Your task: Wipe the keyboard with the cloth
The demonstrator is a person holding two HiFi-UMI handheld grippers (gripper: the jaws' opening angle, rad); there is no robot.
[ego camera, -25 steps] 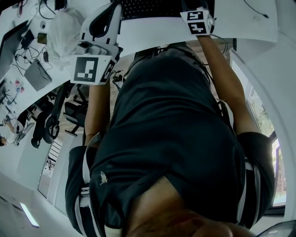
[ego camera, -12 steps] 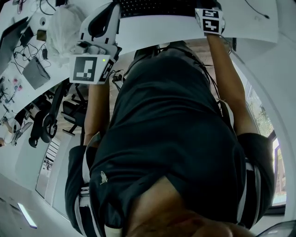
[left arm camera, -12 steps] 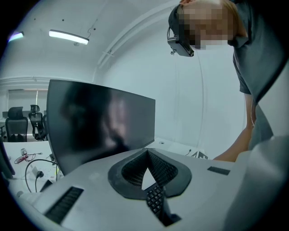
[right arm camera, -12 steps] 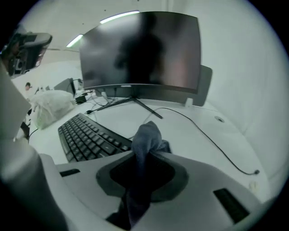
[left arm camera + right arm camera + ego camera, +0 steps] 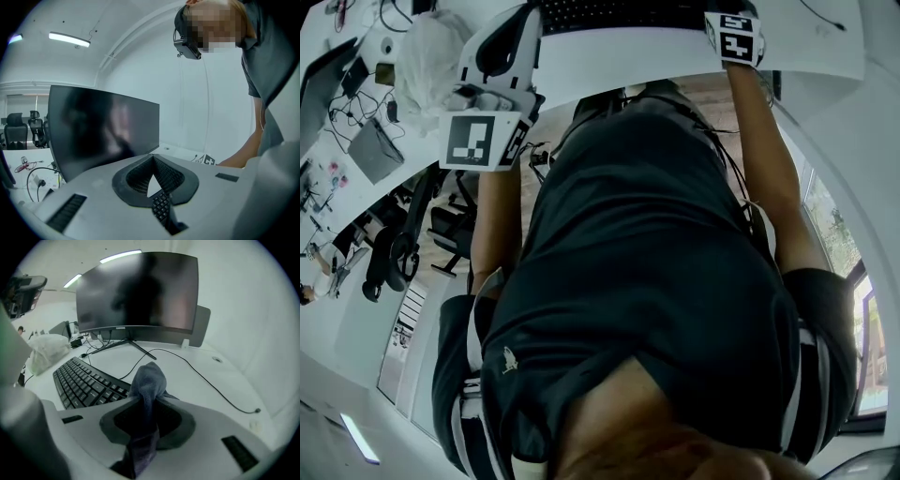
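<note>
The right gripper (image 5: 147,399) is clamped tight on a grey-blue cloth (image 5: 149,378), with a bunched fold poking out ahead of the jaws. The black keyboard (image 5: 82,380) lies at its 9 o'clock, apart from the cloth. The left gripper (image 5: 152,161) is closed on nothing. With so little cloth protruding, the hard jaw tips could scrape or snag keys, and the unsteadied keyboard might slide.

A white surface (image 5: 201,359) is carrying a black keyboard (image 5: 79,383). Behind the keyboard, a dark monitor (image 5: 136,291) is standing on a thin-legged stand. A black cable (image 5: 205,378) is trailing from behind the keyboard off to its right. A crumpled white bag (image 5: 44,352) is lying beside the keyboard's left end.
</note>
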